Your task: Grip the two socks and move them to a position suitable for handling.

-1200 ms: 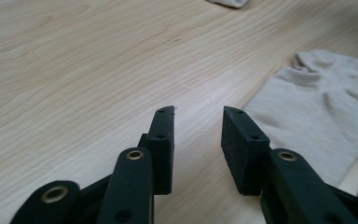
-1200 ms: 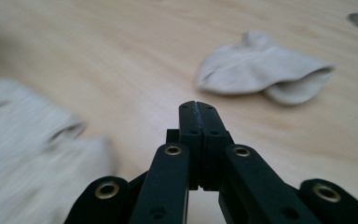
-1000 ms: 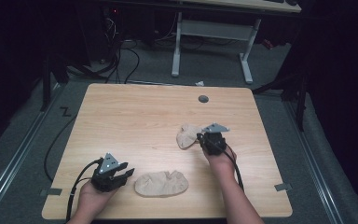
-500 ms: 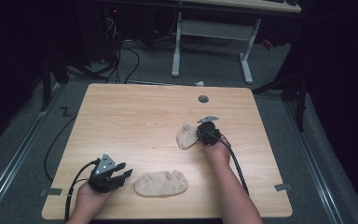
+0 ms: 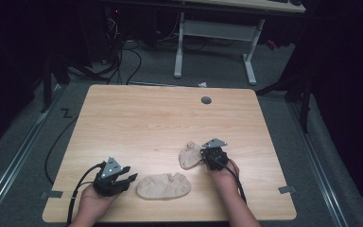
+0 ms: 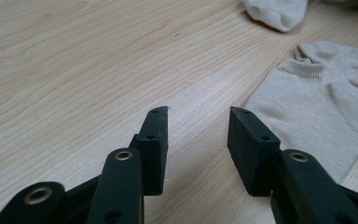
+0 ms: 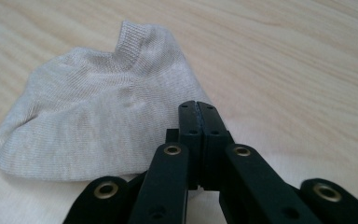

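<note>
Item one, left tongs (image 5: 131, 178): held low over the bench (image 5: 142, 118) in a hand (image 5: 92, 204) entering from the near edge, the forearm angled inward; the jaws are pointed toward the near sock (image 5: 164, 186) and lie just beside its end, not touching it. In the left gripper view the left tongs (image 6: 198, 135) are seen with the jaws parted, bare wood between them; the jaws have just been opening, and nothing is held. The near sock (image 6: 321, 107) lies flat beside one jaw there. Item two, right tongs (image 5: 202, 158): carried in a hand (image 5: 223, 171) with the wrist straight and the forearm running back to the near edge, a grey plate on top and a cable trailing along the arm. In the right gripper view the right tongs (image 7: 198, 109) are seen with the jaws pressed together, their tips at the edge of the far sock (image 7: 102, 126); whether fabric is pinched cannot be told. Item three, far sock (image 5: 189, 155): beige, crumpled, lying beyond the near sock and slightly apart from it, touching the right tongs. No brand, label or writing can be read on either sock or on the tongs.
</note>
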The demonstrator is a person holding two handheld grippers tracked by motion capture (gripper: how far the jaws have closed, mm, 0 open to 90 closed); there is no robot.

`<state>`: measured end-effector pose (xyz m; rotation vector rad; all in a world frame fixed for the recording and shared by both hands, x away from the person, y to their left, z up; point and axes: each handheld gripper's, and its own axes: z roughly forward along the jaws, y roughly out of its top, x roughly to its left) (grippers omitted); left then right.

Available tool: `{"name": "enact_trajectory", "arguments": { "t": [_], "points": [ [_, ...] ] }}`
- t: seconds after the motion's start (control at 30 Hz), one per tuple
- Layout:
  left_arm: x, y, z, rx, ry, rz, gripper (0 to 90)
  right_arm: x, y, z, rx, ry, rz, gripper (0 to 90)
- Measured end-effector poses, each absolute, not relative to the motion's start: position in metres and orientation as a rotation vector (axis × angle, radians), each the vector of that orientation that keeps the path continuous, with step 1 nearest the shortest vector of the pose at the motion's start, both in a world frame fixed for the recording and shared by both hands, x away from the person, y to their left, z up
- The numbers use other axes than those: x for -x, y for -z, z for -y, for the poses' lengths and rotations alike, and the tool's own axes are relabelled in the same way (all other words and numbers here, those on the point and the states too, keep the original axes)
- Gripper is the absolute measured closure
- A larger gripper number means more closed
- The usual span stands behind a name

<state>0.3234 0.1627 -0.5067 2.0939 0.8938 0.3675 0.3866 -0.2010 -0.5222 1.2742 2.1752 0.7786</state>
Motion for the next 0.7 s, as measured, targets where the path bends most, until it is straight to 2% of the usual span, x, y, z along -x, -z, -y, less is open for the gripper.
{"name": "enact_trajectory", "arguments": {
  "t": [0.27,0.4,0.57,0.7],
  "points": [
    [-0.324,0.508,-0.161,-2.100,-0.367,-0.893,58.2,-0.360,0.523,0.217,-1.282,-0.762,-2.139,88.4],
    [-0.324,0.509,-0.160,-2.100,-0.364,-0.893,58.3,-0.357,0.521,0.220,-1.302,-0.802,-2.130,82.6],
    [-0.325,0.509,-0.160,-2.104,-0.364,-0.892,58.2,-0.342,0.504,0.206,-1.189,-0.940,-2.136,79.7],
    [-0.325,0.509,-0.160,-2.098,-0.361,-0.893,58.3,-0.333,0.503,0.189,-1.097,-0.978,-2.198,73.5]
  ]
}}
